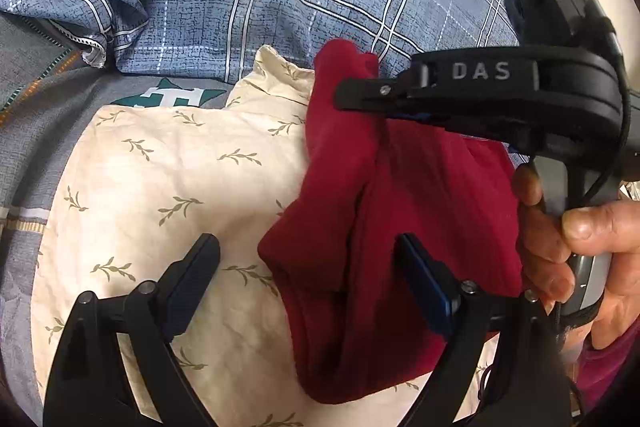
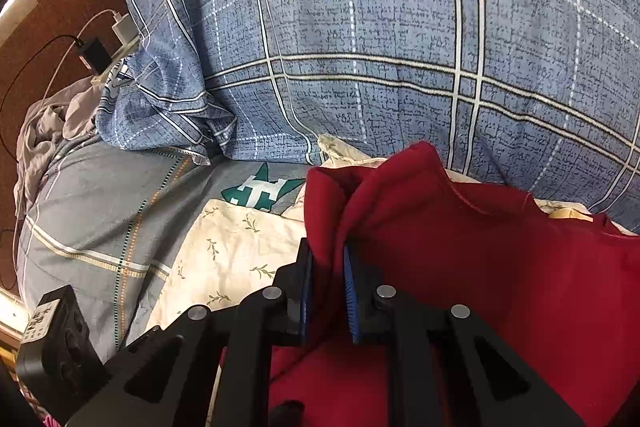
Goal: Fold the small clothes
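The right gripper [image 2: 328, 267] is pinched on a far fold of the red garment [image 2: 500, 267], starting a fold, while the left gripper [image 1: 308, 267] gapes wide, likely needing the near edge next.

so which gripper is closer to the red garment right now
Right. The right gripper is shut on a raised fold of the red garment; the left gripper hangs open over it, not gripping.
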A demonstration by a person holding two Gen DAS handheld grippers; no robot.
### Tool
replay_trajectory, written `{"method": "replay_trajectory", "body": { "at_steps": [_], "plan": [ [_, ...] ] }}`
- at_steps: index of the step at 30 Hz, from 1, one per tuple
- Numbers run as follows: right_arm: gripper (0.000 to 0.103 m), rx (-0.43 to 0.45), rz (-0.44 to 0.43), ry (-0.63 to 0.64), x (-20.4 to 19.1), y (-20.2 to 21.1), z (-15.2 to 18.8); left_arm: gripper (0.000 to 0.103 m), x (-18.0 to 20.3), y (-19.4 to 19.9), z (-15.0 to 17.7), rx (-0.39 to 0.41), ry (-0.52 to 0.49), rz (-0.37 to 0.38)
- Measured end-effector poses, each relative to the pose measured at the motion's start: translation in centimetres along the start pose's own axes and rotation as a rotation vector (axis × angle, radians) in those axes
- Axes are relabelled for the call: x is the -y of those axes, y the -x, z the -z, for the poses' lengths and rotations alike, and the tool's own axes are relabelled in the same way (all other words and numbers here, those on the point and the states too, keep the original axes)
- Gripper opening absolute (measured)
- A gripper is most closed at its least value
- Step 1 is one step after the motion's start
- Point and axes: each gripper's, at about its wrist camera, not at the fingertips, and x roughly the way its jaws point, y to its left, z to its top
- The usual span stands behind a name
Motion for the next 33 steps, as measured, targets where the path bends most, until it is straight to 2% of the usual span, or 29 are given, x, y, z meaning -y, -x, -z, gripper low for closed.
{"method": "replay_trajectory", "body": {
  "at_steps": [6, 11, 15, 19, 25, 27, 29, 32, 33],
  "plan": [
    [0.014, -0.031, 0.023, 0.020, -0.6, -1.3, -0.1, 0.091, 0.1, -0.1, 0.1, -0.002, 0.006, -0.001],
    [0.023, -0.060, 0.068, 0.064, -1.6, -1.9, -0.3, 0.091, 0.2, -0.2, 0.2, -0.002, -0.004, -0.011],
    [0.050, -0.097, 0.146, 0.124, -3.0, -3.1, -0.5, 0.091, 0.1, -0.4, 0.2, -0.002, -0.003, -0.010],
    [0.060, -0.123, 0.199, 0.166, -3.6, -4.5, -0.8, 0.090, -0.2, -0.2, 0.2, -0.004, 0.012, -0.002],
    [0.064, -0.175, 0.225, 0.174, -2.9, -6.5, -1.8, 0.090, -0.2, -0.3, 0.3, -0.005, 0.007, -0.005],
    [0.062, -0.172, 0.210, 0.157, -2.5, -6.8, -1.6, 0.091, -0.4, -0.4, 0.1, -0.006, 0.010, -0.001],
    [0.056, -0.149, 0.204, 0.153, -2.2, -6.7, -1.2, 0.091, -0.5, -0.4, 0.1, -0.008, 0.011, -0.001],
    [0.033, -0.107, 0.163, 0.137, -1.7, -5.5, -0.9, 0.091, -0.5, -0.6, 0.0, -0.007, 0.000, -0.011],
    [0.019, -0.097, 0.124, 0.115, -1.4, -4.8, -0.9, 0.091, -0.4, -0.8, 0.0, -0.007, -0.004, -0.017]
  ]
}}
